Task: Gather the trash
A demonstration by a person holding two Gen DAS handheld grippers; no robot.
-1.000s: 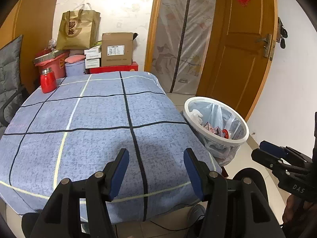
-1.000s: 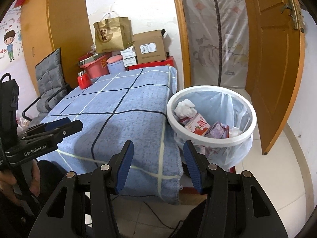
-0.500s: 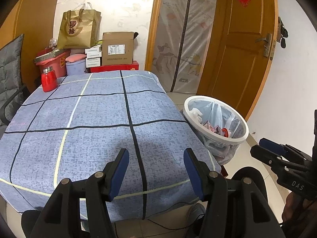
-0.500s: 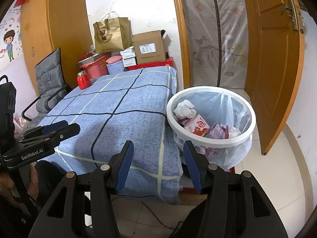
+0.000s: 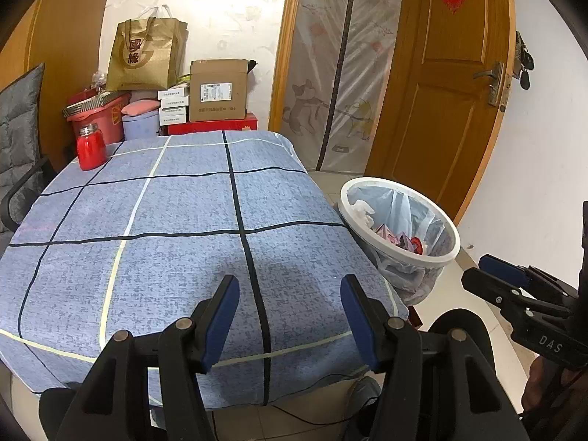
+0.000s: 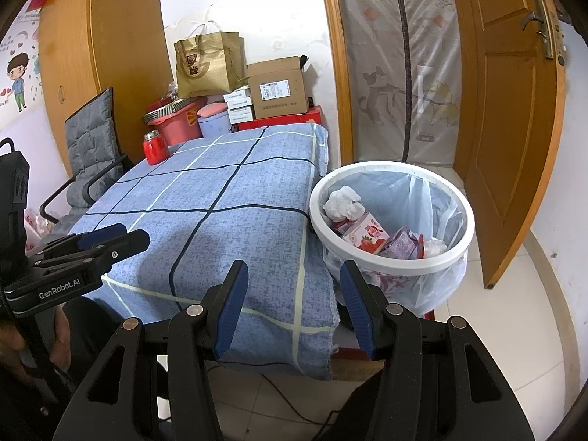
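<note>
The underside of the tabletop [image 5: 183,220] is hidden by a draped blue cloth [image 6: 235,198] of speckled weave, crossed by dark and pale lines; a tangle of cable on the tiled floor below is only partly seen. The far stack is crowded: a gold paper bag [image 5: 145,57], a cardboard box [image 5: 218,90], small white cartons and a pink tub overlap, and their lower parts are cut off by the table's far edge. A red jar [image 5: 91,147] with a metal lid stands at the far left corner.

The trash is found in the white round bin [image 6: 455,257], lined with thin clear plastic, just right of the table: a crumpled white tissue [image 6: 341,202], a strawberry-printed carton [image 6: 365,233] and purple wrappers; what lies deeper cannot be made out.

The left gripper [image 5: 290,316] is held over the near edge of the cloth, its blue-padded jaws spread apart with nothing between them. The right gripper [image 6: 292,307] is held near the table's right corner and the bin, jaws likewise parted and empty.

Compared with a second ago, no change is seen: both grippers and all objects have stayed where they were.
</note>
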